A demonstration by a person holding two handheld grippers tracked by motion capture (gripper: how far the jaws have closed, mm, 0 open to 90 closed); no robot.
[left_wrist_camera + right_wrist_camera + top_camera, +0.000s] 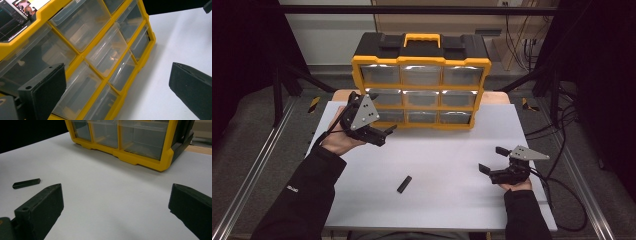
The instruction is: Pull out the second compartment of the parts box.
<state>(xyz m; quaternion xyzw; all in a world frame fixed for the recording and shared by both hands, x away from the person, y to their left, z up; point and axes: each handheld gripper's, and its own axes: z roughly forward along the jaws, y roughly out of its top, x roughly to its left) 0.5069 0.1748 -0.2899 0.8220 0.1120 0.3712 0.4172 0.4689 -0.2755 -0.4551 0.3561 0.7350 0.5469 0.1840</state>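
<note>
A yellow and black drawer cabinet [421,82] with clear drawers stands upright at the back of the white table [447,200]. My left gripper [384,134] is open, raised just in front of the cabinet's lower left corner; its own view looks along the tilted drawer fronts [100,50]. My right gripper [493,159] is open near the table's right side, low over the surface, with nothing between its jaws. A small black bar [404,184] lies flat on the table between the two hands, also seen as the bar [26,183] at the left of the right gripper view.
Cables [562,175] trail off the table's right edge. Metal frame rails [252,170] run along both sides. The cabinet has a yellow carry handle [422,39] on top. White table surface stretches between the bar and the cabinet.
</note>
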